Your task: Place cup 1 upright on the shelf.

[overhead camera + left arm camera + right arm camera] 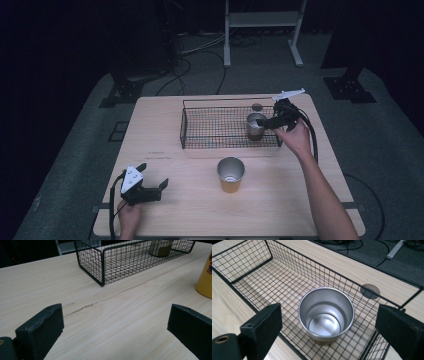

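Observation:
A steel cup (255, 125) with a brown base stands upright in the right end of a black wire basket (182, 127). My right gripper (265, 122) hovers just over it. In the right gripper view its jaws stand wide apart on either side of the cup (326, 312), clear of its rim, so the right gripper (329, 313) is open. A second steel cup with a yellow body (231, 175) stands on the table in front of the basket. My left gripper (154, 175) rests at the front left, open and holding nothing (115, 325).
The wooden table (160, 140) has a round dark hole (257, 106) behind the basket. The left half of the basket (257, 285) holds nothing. In the left gripper view the basket corner (102, 267) and the yellow cup (205, 277) lie ahead. Cables and a stand are on the floor beyond.

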`<action>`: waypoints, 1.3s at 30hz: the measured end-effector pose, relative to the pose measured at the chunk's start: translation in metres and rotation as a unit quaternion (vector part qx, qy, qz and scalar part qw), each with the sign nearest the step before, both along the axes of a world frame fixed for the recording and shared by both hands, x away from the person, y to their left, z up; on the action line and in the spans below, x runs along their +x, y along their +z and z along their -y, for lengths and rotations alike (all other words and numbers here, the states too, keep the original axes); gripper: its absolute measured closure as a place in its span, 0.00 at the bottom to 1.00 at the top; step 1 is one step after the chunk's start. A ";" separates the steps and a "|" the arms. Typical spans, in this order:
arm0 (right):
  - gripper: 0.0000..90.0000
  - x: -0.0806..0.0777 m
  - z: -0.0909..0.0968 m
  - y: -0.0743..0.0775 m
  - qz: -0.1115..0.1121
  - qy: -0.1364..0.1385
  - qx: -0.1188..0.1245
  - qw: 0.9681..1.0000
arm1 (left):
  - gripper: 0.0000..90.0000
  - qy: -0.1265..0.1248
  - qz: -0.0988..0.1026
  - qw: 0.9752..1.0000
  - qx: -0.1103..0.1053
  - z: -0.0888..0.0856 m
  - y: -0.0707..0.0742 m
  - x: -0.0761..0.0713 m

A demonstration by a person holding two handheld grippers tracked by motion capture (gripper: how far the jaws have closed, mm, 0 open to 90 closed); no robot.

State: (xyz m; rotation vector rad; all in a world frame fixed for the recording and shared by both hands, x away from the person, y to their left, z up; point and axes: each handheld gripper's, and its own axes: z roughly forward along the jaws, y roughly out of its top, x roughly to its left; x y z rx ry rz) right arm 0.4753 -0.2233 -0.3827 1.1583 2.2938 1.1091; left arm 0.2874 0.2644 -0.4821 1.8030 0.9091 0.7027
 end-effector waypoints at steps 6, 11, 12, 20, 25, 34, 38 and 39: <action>0.08 -0.009 0.008 0.001 0.005 0.004 0.001 1.000 | 0.00 0.000 0.000 1.000 0.001 0.000 0.000 0.000; 0.08 -0.018 0.011 0.002 0.004 0.008 0.000 1.000 | 0.00 0.000 0.000 1.000 0.002 0.000 0.000 0.000; 0.08 -0.020 0.012 0.002 0.004 0.009 -0.001 1.000 | 0.00 0.000 0.000 1.000 0.002 0.000 0.000 0.000; 0.08 -0.035 0.013 0.007 0.012 0.028 -0.002 1.000 | 0.00 0.000 0.000 1.000 0.003 0.000 0.000 0.000; 0.08 -0.044 0.013 0.006 0.010 0.036 -0.001 0.999 | 0.00 0.000 0.000 1.000 0.003 0.000 0.000 0.000; 0.08 -0.064 0.016 0.007 0.019 0.053 -0.006 0.998 | 0.00 -0.001 0.001 1.000 0.002 0.000 0.000 0.000; 0.08 -0.074 0.017 0.007 0.019 0.063 -0.007 0.998 | 0.00 -0.001 0.001 1.000 0.001 0.000 0.000 0.000; 0.08 -0.077 0.018 0.007 0.020 0.064 -0.008 0.998 | 0.00 -0.001 0.001 1.000 0.001 0.000 0.000 0.000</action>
